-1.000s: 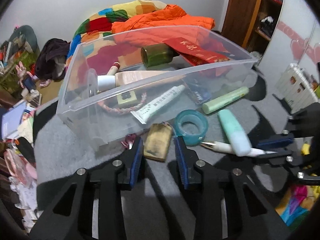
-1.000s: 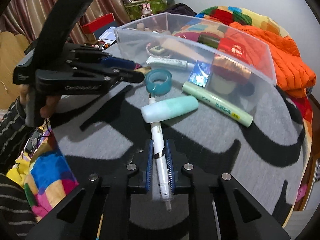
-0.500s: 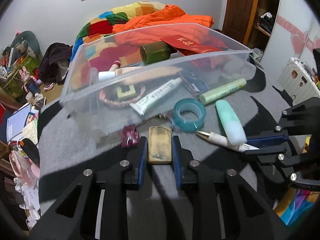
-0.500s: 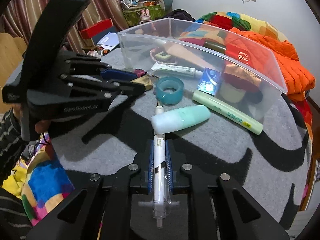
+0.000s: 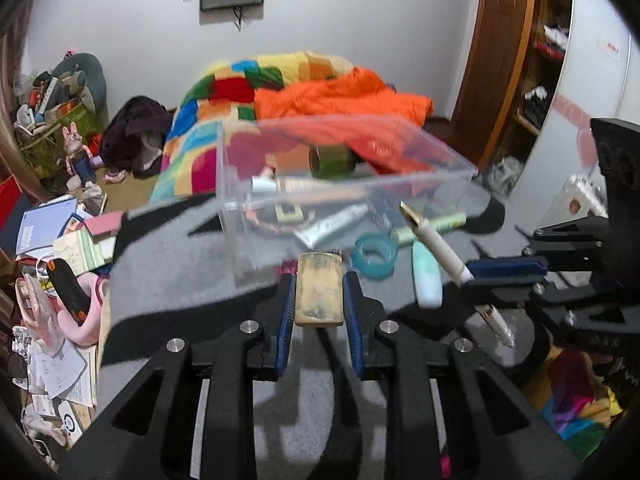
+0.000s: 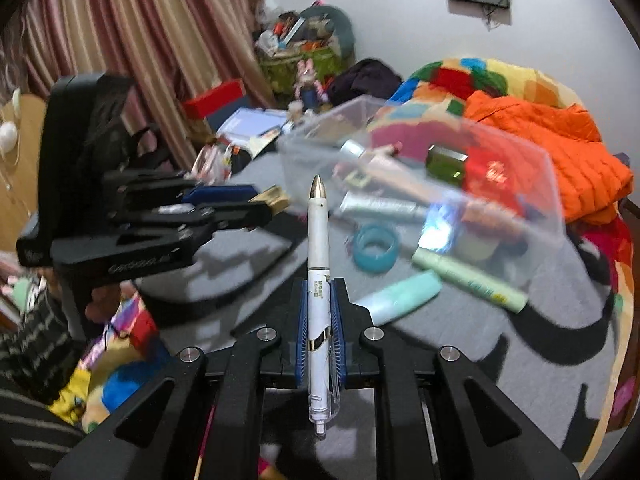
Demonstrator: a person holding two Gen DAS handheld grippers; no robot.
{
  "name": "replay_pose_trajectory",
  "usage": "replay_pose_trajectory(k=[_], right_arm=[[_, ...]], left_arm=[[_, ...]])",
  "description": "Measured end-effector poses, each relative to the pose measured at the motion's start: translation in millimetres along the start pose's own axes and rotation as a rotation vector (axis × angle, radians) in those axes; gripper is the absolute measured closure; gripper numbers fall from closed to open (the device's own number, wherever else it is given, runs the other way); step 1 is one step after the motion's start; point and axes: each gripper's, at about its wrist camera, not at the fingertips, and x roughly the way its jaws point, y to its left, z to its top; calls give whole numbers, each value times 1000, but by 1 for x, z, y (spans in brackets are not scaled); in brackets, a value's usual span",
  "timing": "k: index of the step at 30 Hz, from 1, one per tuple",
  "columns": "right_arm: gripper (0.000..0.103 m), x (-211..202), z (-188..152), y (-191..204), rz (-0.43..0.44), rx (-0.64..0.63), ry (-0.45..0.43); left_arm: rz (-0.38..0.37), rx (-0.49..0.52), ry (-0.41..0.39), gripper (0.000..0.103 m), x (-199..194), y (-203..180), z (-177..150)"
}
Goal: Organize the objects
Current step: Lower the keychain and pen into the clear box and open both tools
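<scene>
The right tool (image 6: 319, 320) pinches a light, stiff, slippery white pen (image 6: 318, 240) mid-barrel above the surface (image 6: 500, 344), while the left tool (image 5: 319, 300) clamps a flat tan block (image 5: 319, 294) near the clear bin (image 5: 360, 184).

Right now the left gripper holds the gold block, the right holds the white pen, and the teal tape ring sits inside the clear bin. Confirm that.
Not quite: the teal tape ring lies on the grey cloth outside the clear bin, as the right wrist view shows. The left gripper does hold the gold block, and the right gripper the white pen.
</scene>
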Motion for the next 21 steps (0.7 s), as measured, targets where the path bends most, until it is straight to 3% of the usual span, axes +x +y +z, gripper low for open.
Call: replay_pose_trajectory(k=[11,16,21], right_arm=[[93,-6,53,-37,-139,95,-114],[93,4,78,-45,-210,83,-132],[93,31,96,-50,-279,37,-91]], left_arm=[[7,-54,-105,80,-10,11,37],[26,-72,-92,80,5,18,53],[54,-89,-46,80,28,27,67]])
